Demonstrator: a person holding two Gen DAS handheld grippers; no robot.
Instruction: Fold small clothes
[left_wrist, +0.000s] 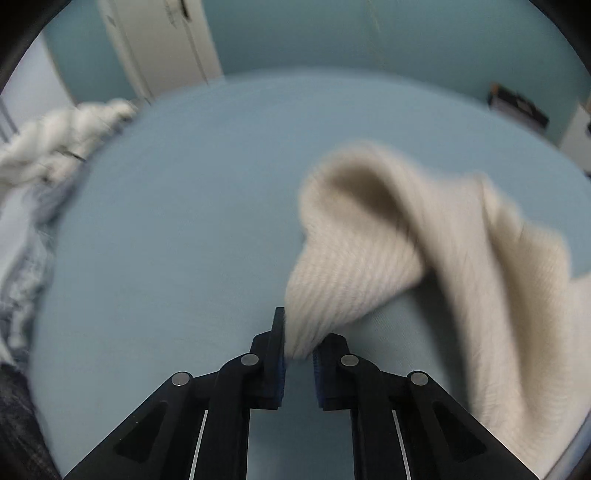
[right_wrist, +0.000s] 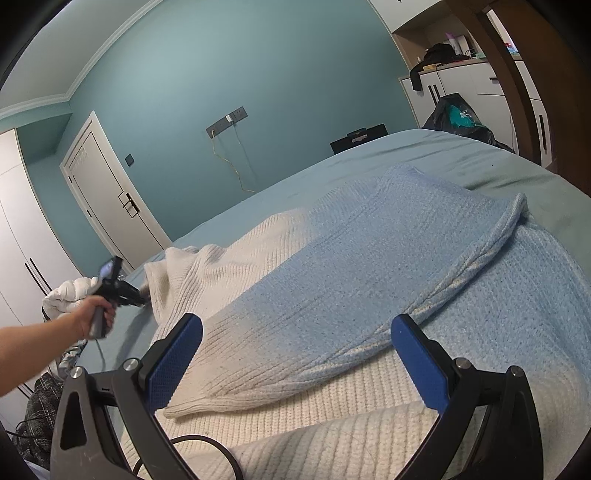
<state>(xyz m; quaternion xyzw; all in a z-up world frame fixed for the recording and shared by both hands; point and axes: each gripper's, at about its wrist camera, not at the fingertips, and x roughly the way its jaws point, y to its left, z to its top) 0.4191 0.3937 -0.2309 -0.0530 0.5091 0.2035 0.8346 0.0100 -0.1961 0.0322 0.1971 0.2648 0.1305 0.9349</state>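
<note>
The ribbed knit sweater, cream fading into pale blue (right_wrist: 332, 266), lies spread across the light blue bed sheet (right_wrist: 369, 155), filling the near and right part of the bed, one blue sleeve draped slantwise over the body. Its cream end reaches out to the far left edge, and that's where the action is: the left gripper (left_wrist: 298, 356) has its black jaws with blue pads pressed together on a corner of the cream ribbed fabric, which rises out of the pinch in a soft hump, lifted off the sheet. From the right wrist view the person's hand (right_wrist: 96, 312) grips that tool's handle at the sweater's left tip.

The right gripper (right_wrist: 295, 354) hangs low over the near part of the garment, blue pads spread wide, nothing between them, the sleeve and cream hem lying just beyond.

So the step in hand looks like the first fold: one end is secured, the other not yet. The next move likely calls for the right gripper to close on the near hem or sleeve, so both ends can travel together; carrying one corner alone would probably drag the knit askew and bunch it.

Further out: a crumpled white bundle of cloth (left_wrist: 55, 144) at the bed's far left, a white panelled door (right_wrist: 110, 192) in the teal wall (right_wrist: 258, 55), and a dark bag (right_wrist: 458, 114) at the far right.
</note>
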